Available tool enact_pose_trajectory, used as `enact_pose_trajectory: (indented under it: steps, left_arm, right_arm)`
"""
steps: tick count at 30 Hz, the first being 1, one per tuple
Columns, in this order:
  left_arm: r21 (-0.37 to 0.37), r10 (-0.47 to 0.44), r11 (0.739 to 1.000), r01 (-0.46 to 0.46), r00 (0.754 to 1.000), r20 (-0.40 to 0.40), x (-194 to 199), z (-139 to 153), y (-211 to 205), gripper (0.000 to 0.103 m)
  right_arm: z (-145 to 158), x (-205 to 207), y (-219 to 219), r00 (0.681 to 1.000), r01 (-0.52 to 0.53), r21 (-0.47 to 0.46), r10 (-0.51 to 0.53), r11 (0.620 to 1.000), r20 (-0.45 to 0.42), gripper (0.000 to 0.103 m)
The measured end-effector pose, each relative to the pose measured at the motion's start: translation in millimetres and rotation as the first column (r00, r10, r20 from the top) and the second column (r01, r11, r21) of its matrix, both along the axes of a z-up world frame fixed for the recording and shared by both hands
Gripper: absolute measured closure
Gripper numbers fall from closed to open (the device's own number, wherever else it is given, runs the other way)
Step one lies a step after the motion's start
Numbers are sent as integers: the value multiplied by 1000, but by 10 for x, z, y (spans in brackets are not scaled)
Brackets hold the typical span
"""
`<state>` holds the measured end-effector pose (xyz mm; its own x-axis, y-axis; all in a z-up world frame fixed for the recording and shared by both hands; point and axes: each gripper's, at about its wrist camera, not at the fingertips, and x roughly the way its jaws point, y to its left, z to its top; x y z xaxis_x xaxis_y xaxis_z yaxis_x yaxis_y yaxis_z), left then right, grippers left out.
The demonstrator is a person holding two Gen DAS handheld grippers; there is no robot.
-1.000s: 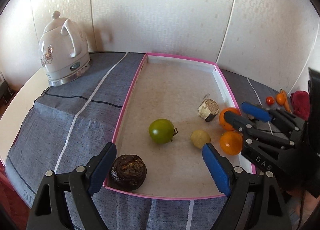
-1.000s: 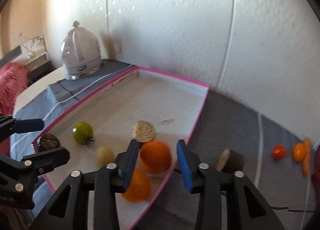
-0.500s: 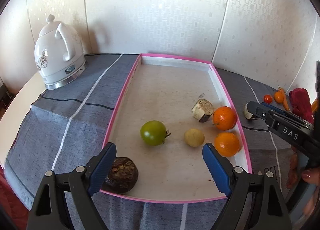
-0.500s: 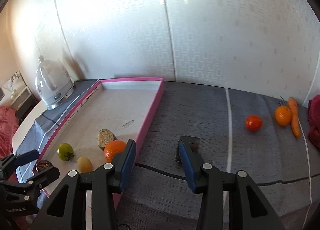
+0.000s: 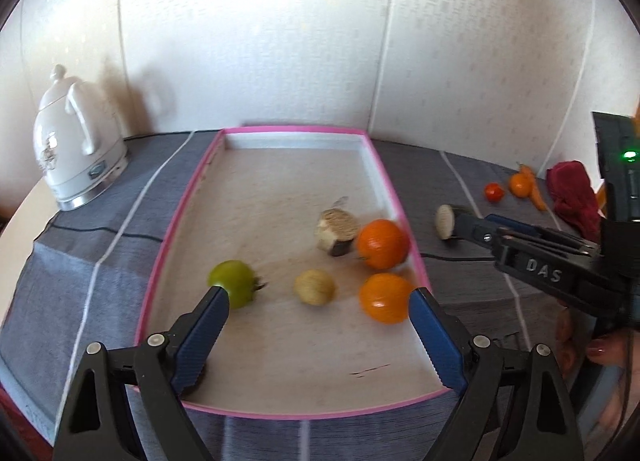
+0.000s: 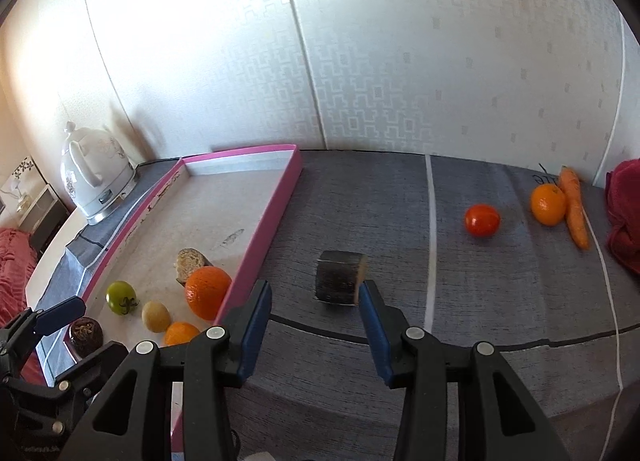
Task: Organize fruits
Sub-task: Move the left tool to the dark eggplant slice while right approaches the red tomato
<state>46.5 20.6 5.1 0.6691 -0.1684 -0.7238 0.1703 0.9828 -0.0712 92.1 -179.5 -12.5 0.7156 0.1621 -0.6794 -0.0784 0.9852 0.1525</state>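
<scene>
Right gripper [image 6: 312,305] lines up on the dark-skinned cut chunk with a pale sliced face [image 6: 341,277], which lies on the grey cloth-covered counter [image 6: 400,221] just right of the pink-rimmed shallow tray [image 6: 276,201]. Its blue-padded fingers [image 6: 252,325] are spread wide, nothing between them, and the chunk sits just beyond the tips, a little toward the right finger. The step in hand looks like a pickup of that chunk for the tray. To do it well, I'd centre the gap on it first, so neither pad nudges it and sets it rolling on its curved side, then close on the dark flanks, not the cut face.

Over in the tray, the left gripper [image 5: 318,319] hovers above the near end, fingers [image 5: 202,335] spread and empty. Collected there: a green tomato-like fruit [image 5: 234,287], a small yellowish round fruit [image 5: 315,287], two oranges [image 5: 383,243], a second cut chunk [image 5: 336,231] and a dark wrinkled round fruit [image 6: 85,335] at the near left corner.

Out on the counter's far right wait a small red tomato [image 6: 482,219], a mandarin [image 6: 548,205] touching a carrot [image 6: 574,209], and a red cloth [image 6: 624,217]. A white ceramic kettle [image 5: 76,149] stands far left of the tray. Plenty of sorting appears left.
</scene>
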Motion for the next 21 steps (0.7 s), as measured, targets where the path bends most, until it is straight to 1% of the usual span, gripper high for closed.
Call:
enact_pose_trajectory:
  steps: [4, 10, 14, 21]
  left_arm:
    - [6, -30, 1000, 30, 1000, 2, -2, -6, -142, 11]
    - [18, -82, 997, 82, 997, 13, 13, -26, -352, 11]
    - [27, -108, 994, 107, 993, 35, 33, -24, -494, 10]
    - [37, -161, 987, 160, 985, 56, 107, -88, -800, 9]
  right_arm:
    - [-6, -10, -99, 1000, 19, -1, -19, 1000, -16, 57]
    - [1, -75, -364, 997, 60, 15, -59, 998, -39, 57]
    - [-2, -81, -590, 992, 114, 20, -113, 993, -54, 57]
    - [16, -55, -1004, 973, 221, 88, -214, 971, -81, 57]
